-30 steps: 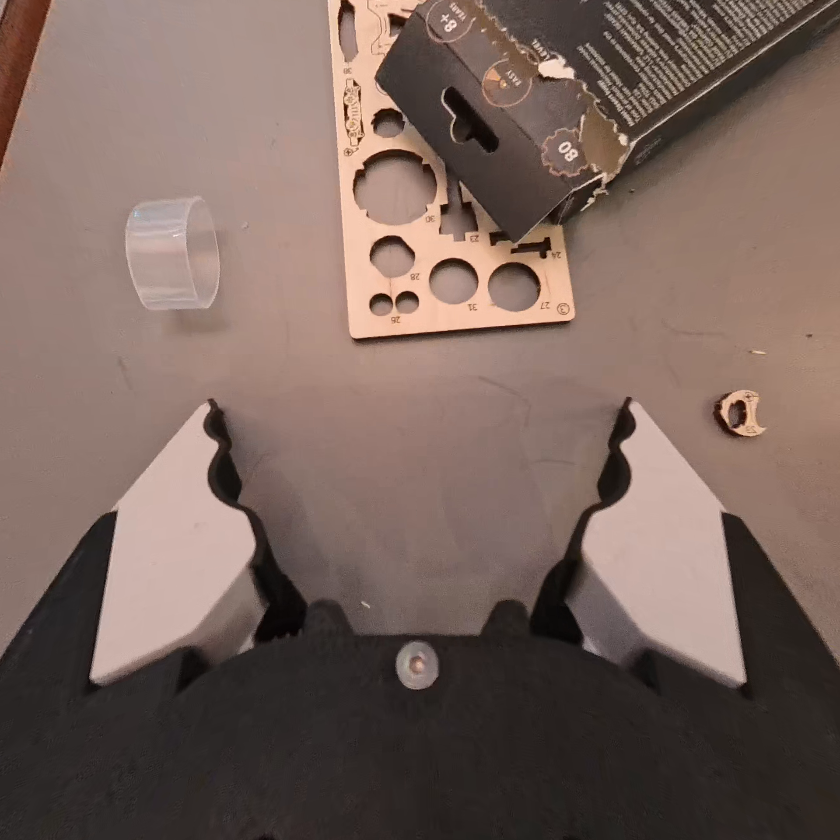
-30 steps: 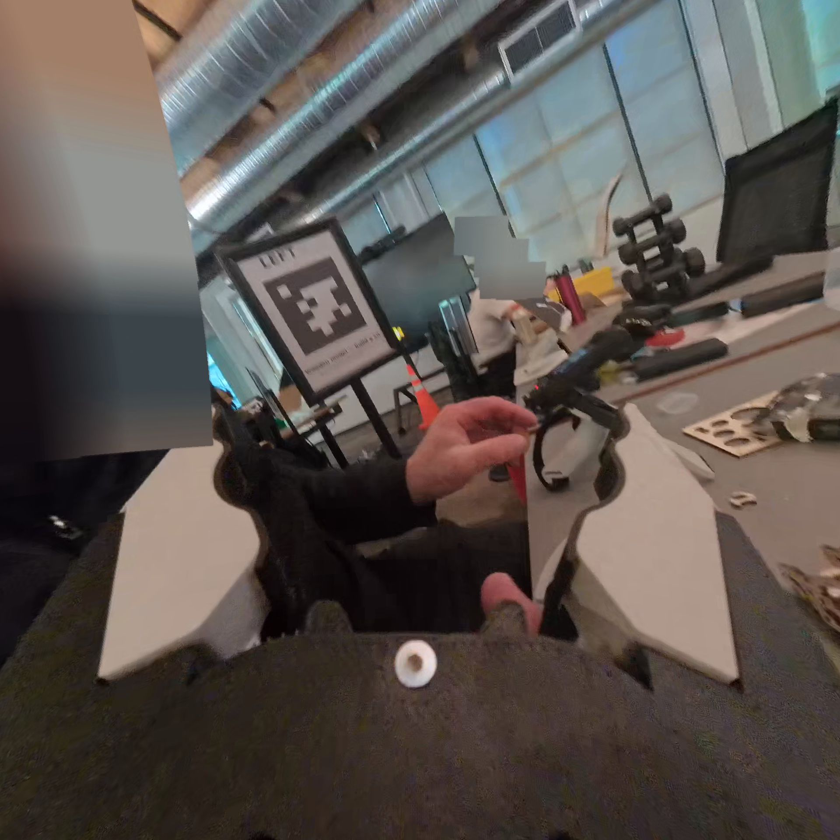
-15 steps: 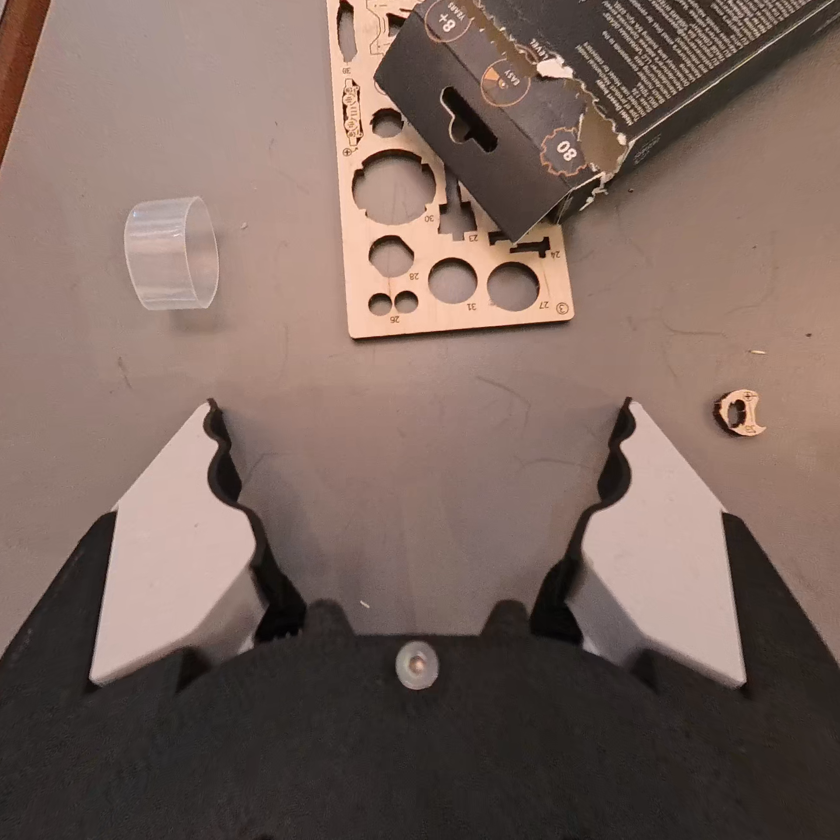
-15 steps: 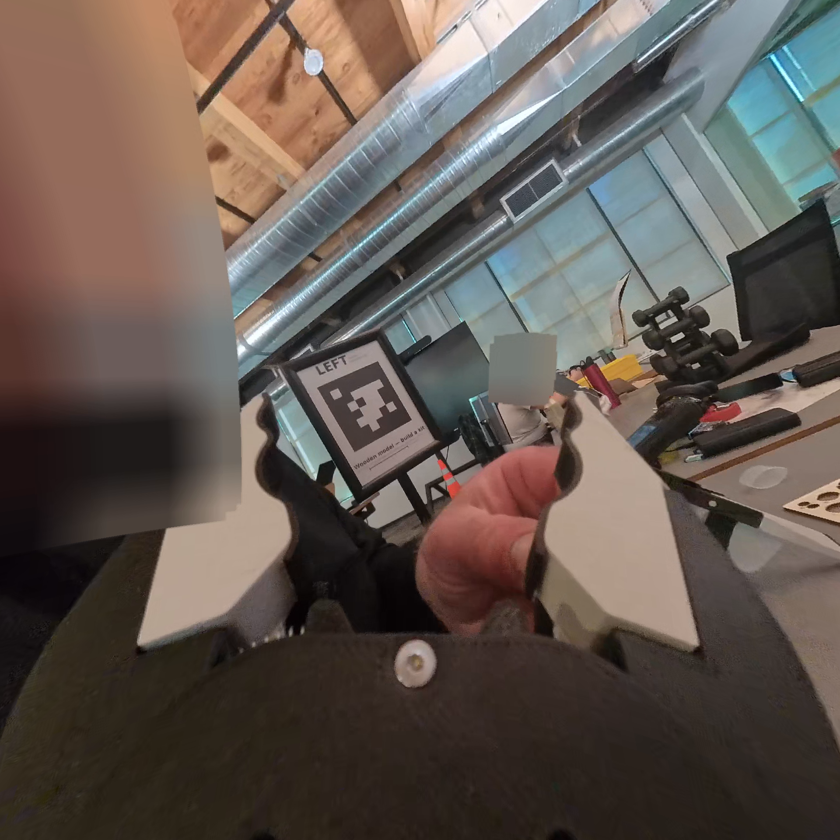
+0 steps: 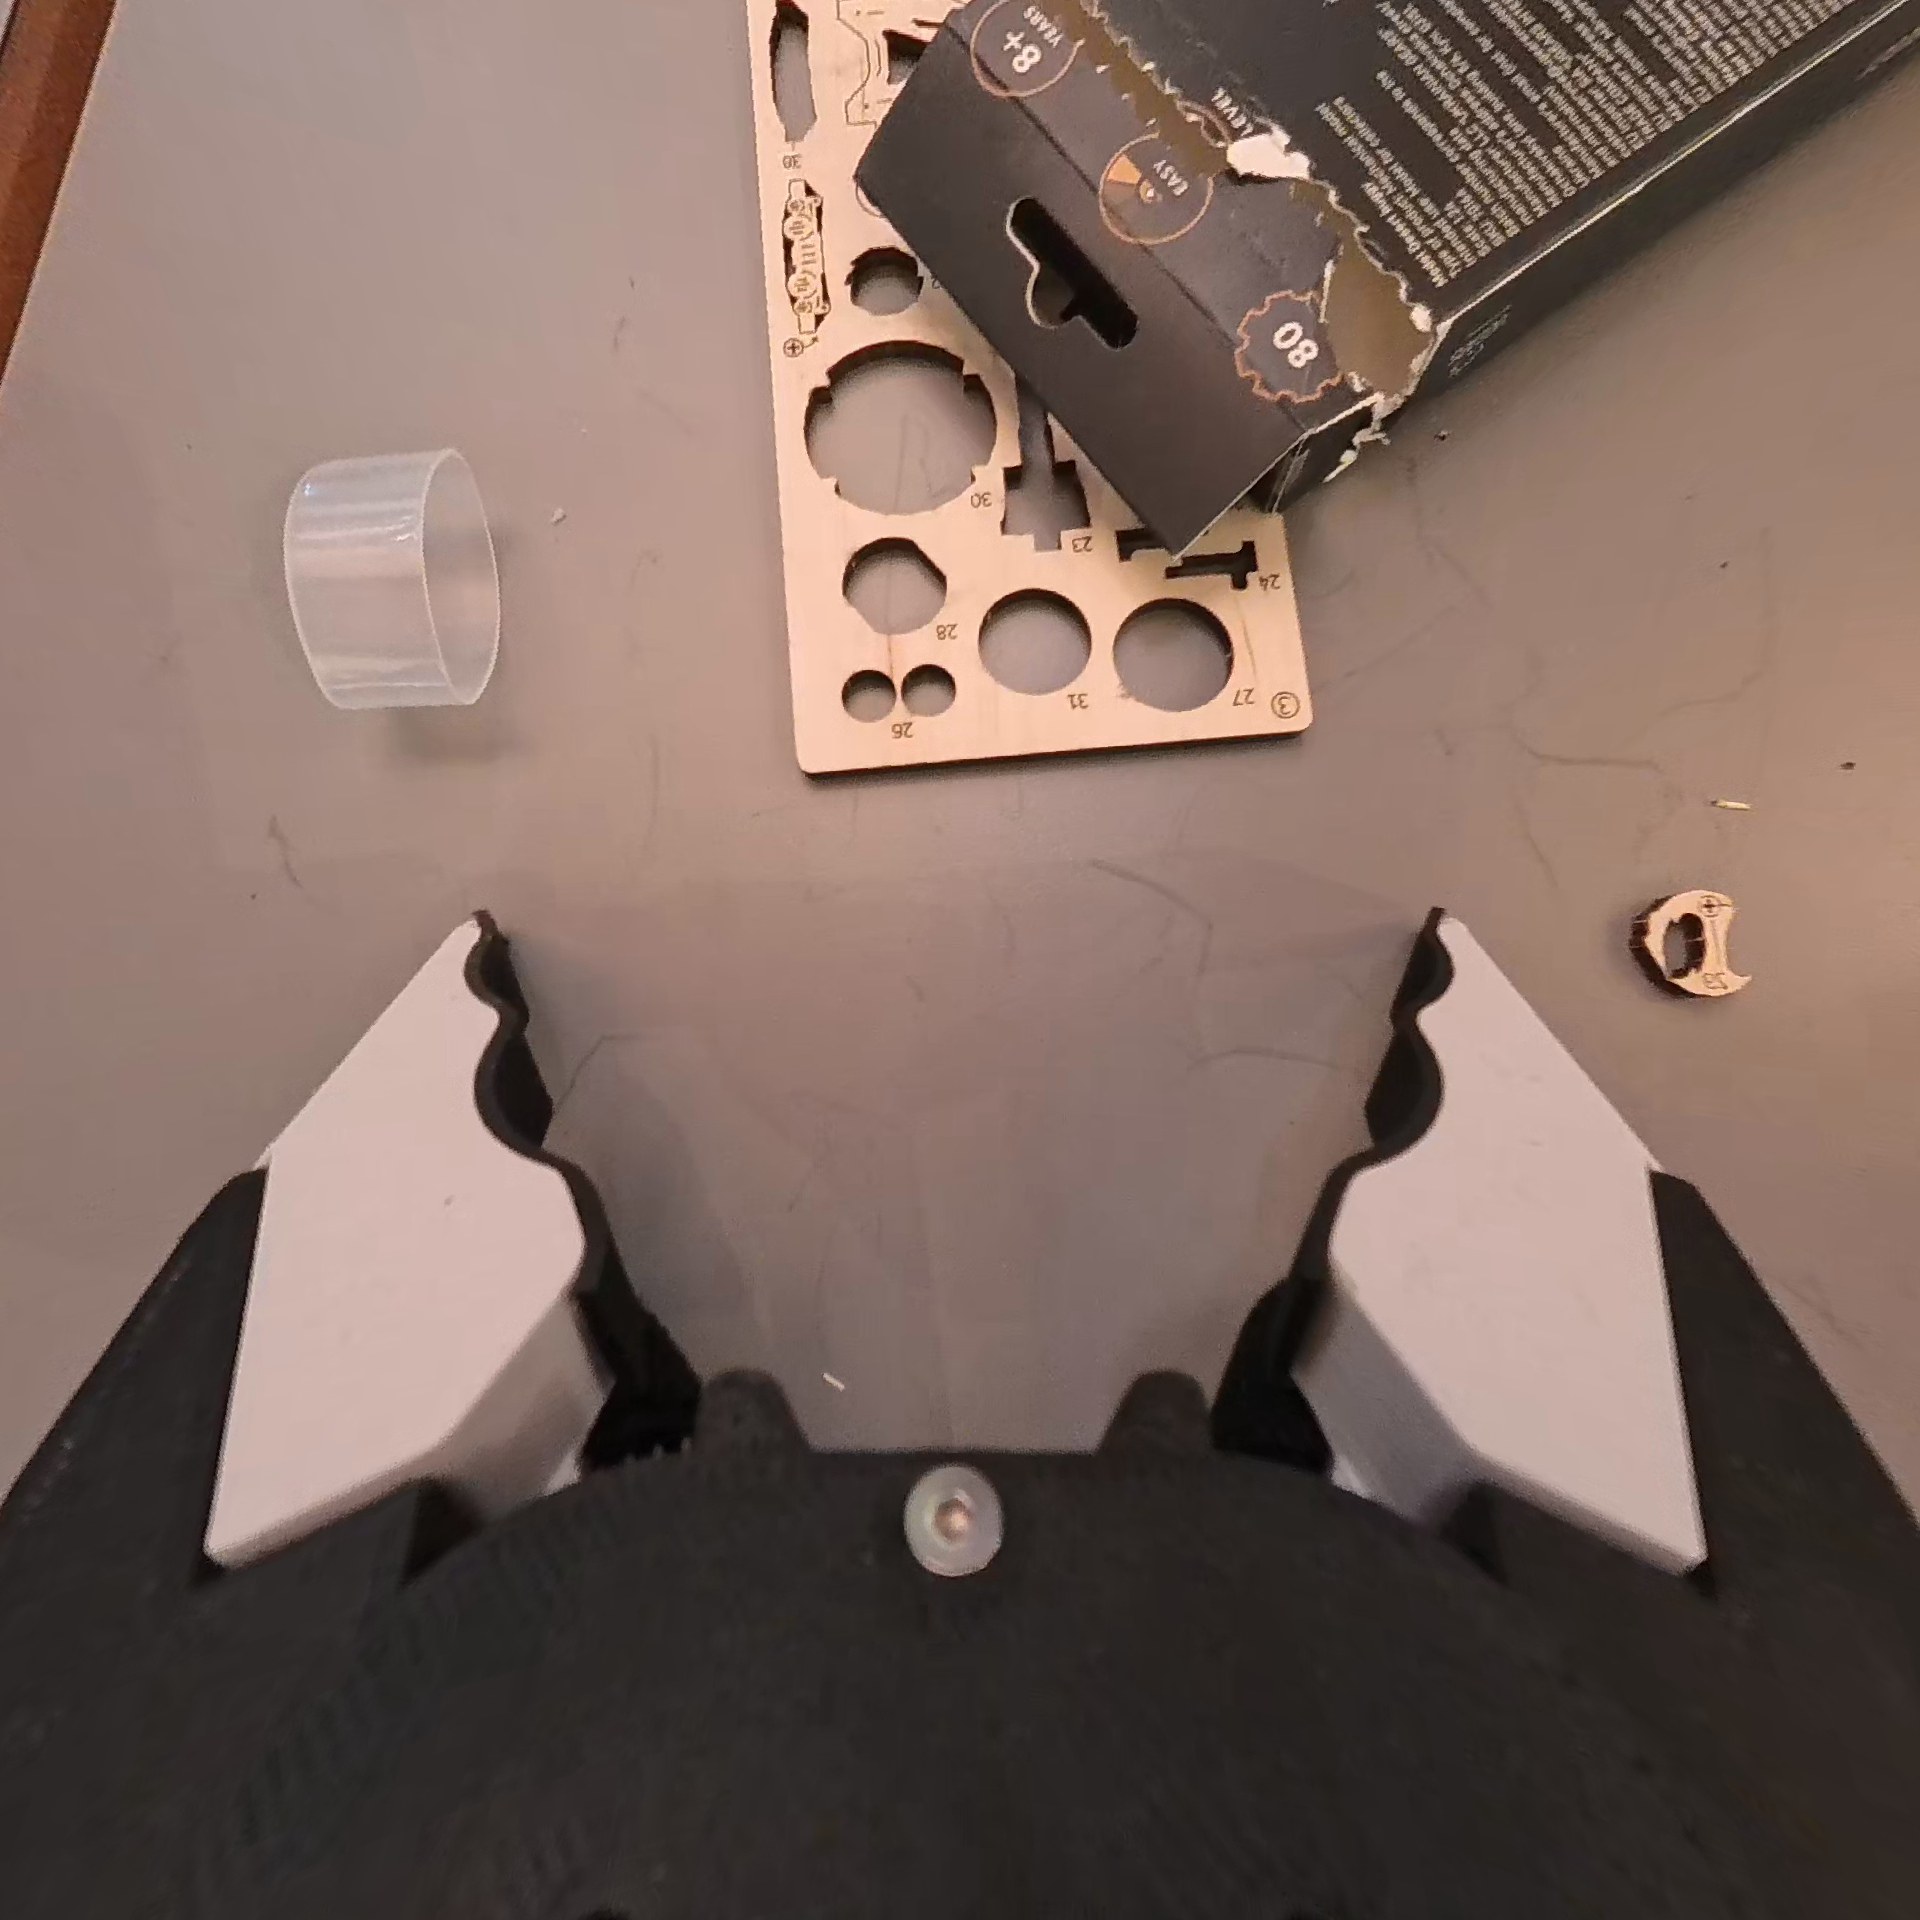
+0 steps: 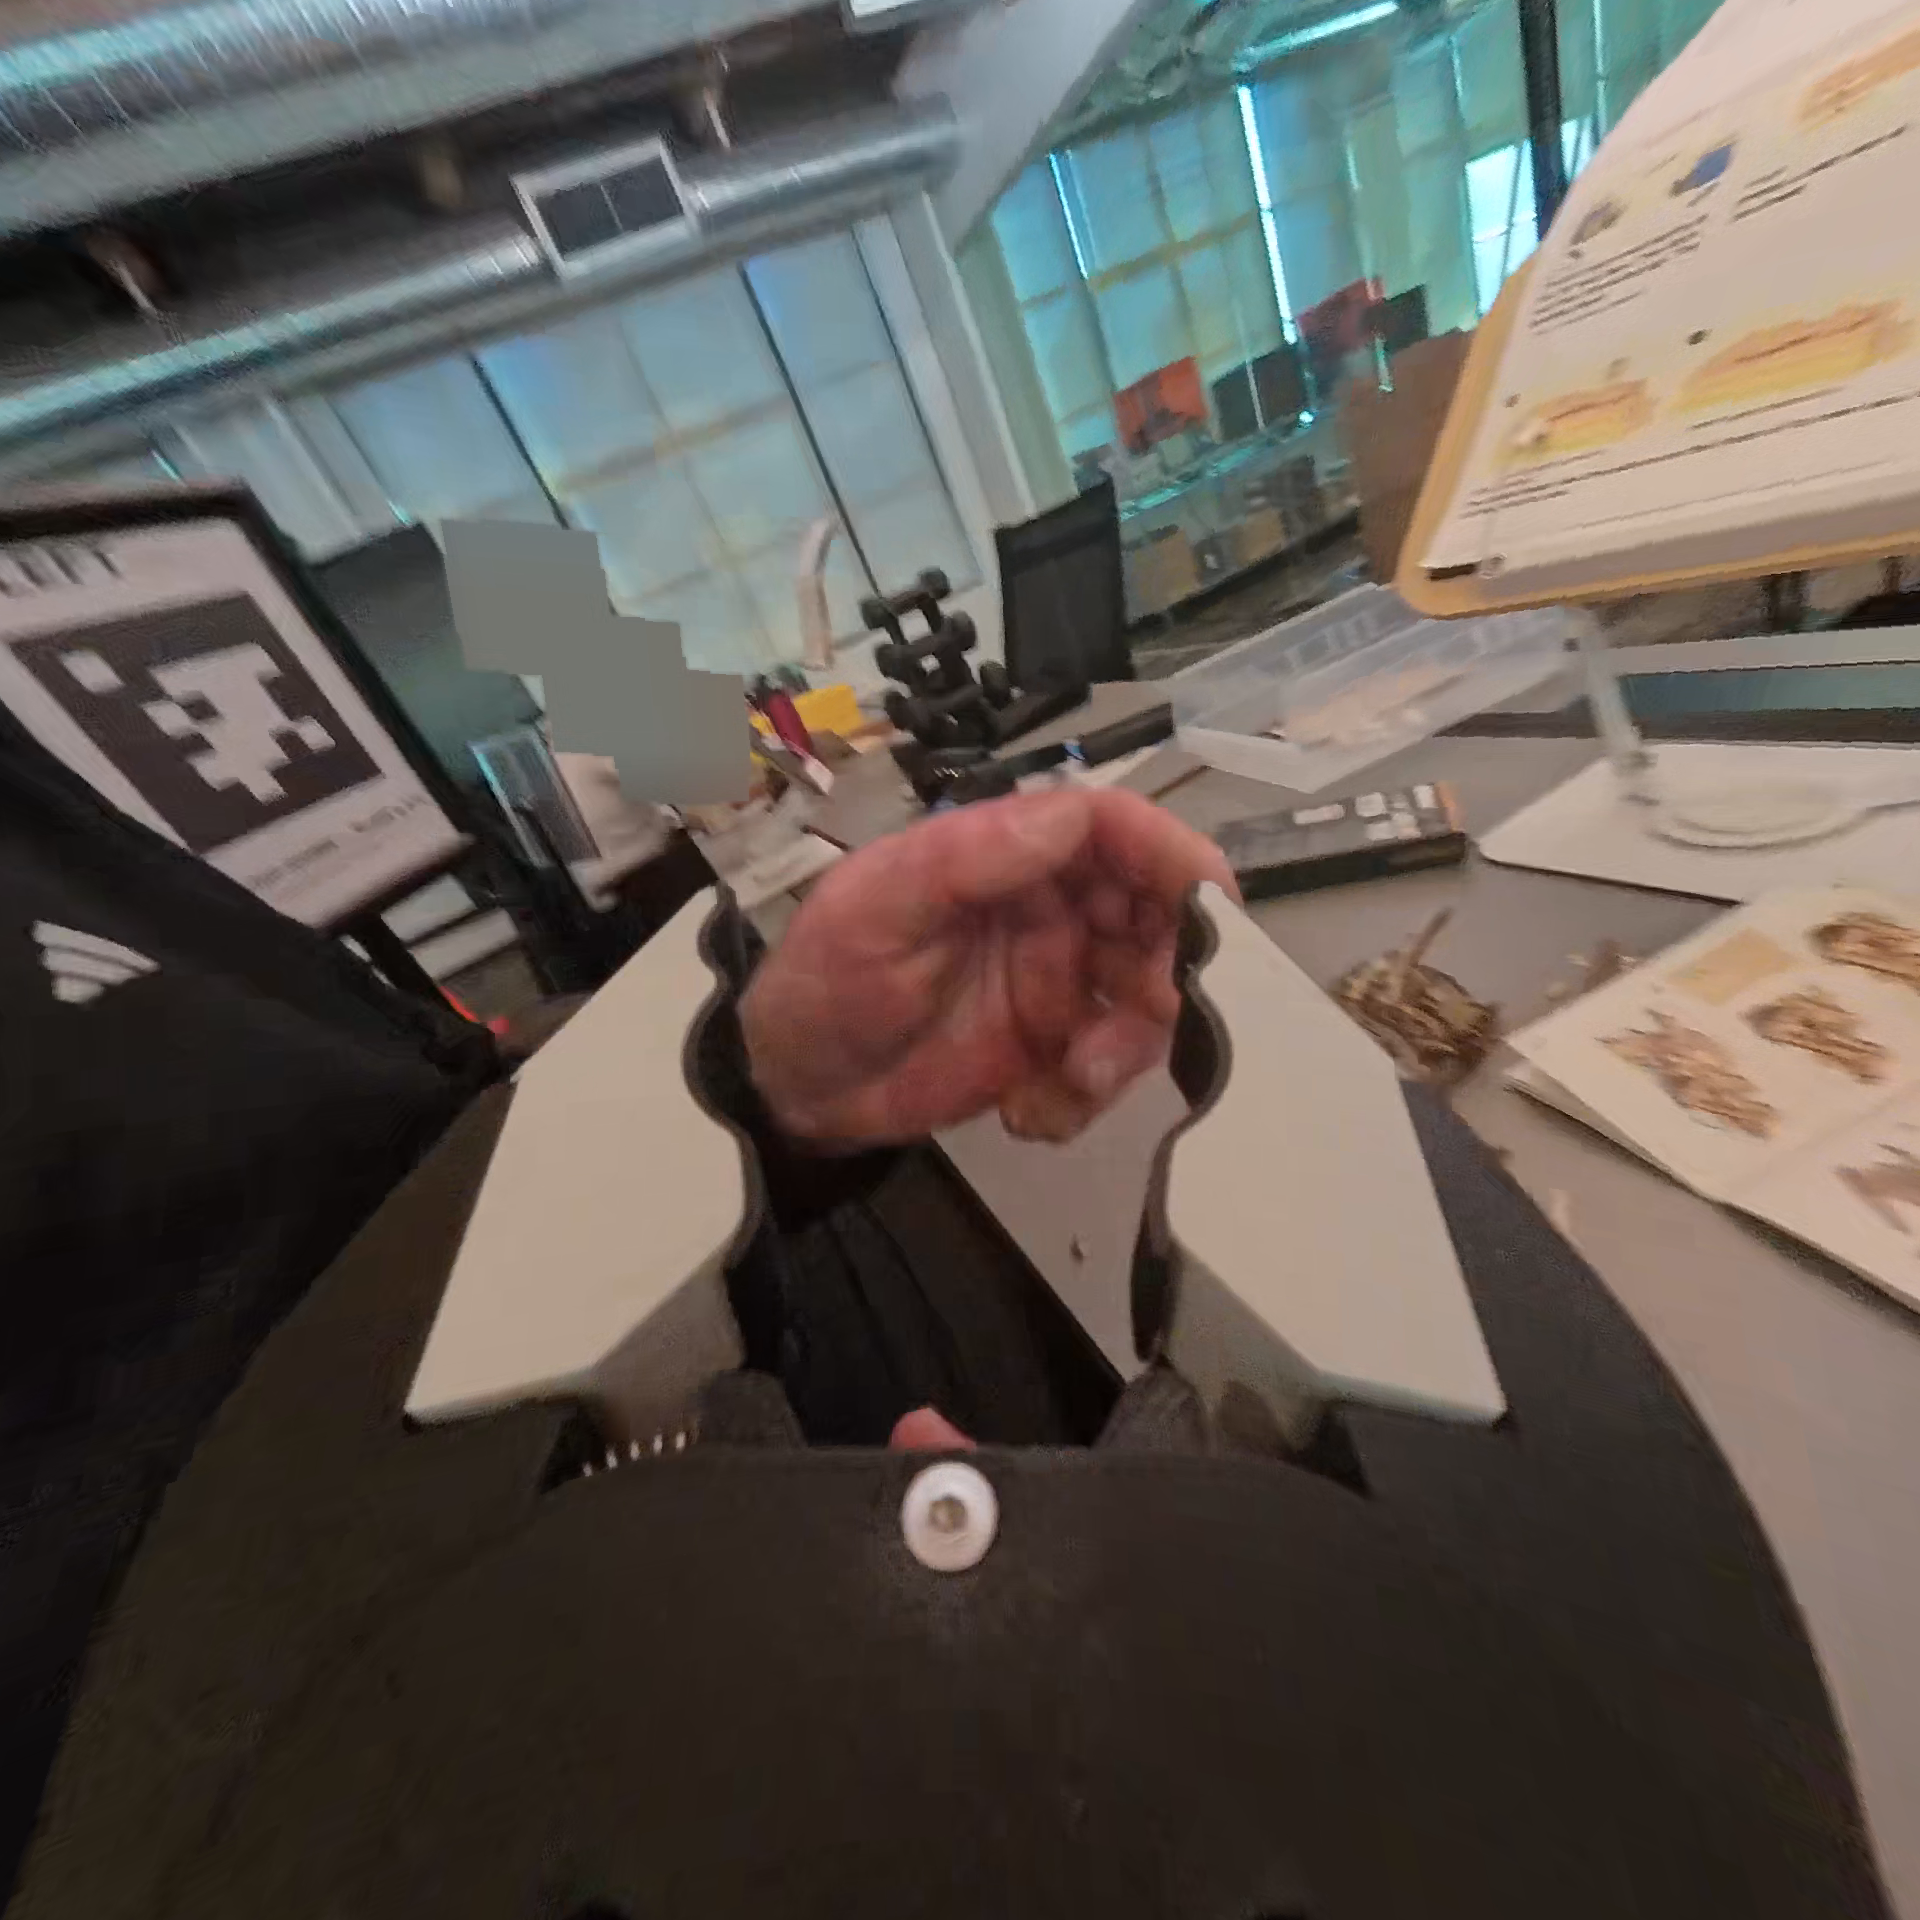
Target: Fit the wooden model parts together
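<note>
While the left gripper (image 5: 956, 920) hangs wide open over the grey table (image 5: 312, 208), the punched wooden sheet (image 5: 1039, 644) lies ahead – a small wooden part (image 5: 1688, 948) lies apart. Right gripper (image 6: 961, 925): fingers half-apart around a hand (image 6: 966, 977) – contact unclear.

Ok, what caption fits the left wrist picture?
Open left gripper over a grey table, facing a wooden sheet, torn box and clear ring.
</note>
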A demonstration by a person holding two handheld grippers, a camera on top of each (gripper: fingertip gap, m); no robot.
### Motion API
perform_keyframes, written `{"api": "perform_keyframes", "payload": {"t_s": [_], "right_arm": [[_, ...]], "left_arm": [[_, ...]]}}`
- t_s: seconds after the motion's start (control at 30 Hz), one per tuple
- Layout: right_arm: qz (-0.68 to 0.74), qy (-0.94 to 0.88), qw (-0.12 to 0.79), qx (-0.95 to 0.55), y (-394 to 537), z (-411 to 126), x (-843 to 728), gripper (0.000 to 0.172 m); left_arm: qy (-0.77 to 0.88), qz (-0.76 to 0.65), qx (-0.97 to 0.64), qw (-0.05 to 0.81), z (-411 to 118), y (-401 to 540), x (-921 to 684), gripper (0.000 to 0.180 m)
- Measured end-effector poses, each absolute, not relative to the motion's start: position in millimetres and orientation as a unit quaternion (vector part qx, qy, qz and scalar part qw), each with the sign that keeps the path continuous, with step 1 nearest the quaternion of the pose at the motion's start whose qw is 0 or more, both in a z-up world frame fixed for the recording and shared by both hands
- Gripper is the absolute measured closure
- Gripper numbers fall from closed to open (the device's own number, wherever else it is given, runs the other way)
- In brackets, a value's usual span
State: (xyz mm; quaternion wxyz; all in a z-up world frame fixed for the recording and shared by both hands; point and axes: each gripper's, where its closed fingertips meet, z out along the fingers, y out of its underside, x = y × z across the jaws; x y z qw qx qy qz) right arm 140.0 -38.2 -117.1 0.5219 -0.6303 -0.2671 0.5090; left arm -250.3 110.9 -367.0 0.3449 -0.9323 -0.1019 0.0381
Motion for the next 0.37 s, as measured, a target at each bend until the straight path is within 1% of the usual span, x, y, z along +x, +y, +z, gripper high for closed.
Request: {"api": "perform_keyframes", "payload": {"t_s": [0.03,0.07,0.17,0.23,0.37], "right_arm": [[0.460,-0.287,0.522,-0.658,-39,-130,147,0.090],[0.404,-0.308,0.516,-0.690,-39,-147,155,0.086],[0.274,-0.336,0.485,-0.759,-41,-189,174,0.100],[0.229,-0.331,0.485,-0.776,-42,-200,179,0.101],[0.102,-0.323,0.472,-0.814,-36,-223,201,0.120]], "left_arm": [[-0.102,0.038,-0.932,0.345,-367,111,-250,0.023],[-0.102,0.038,-0.932,0.345,-367,111,-250,0.023],[-0.102,0.038,-0.932,0.345,-367,111,-250,0.023],[-0.102,0.038,-0.932,0.345,-367,111,-250,0.023],[-0.102,0.038,-0.932,0.345,-367,111,-250,0.023]]}}
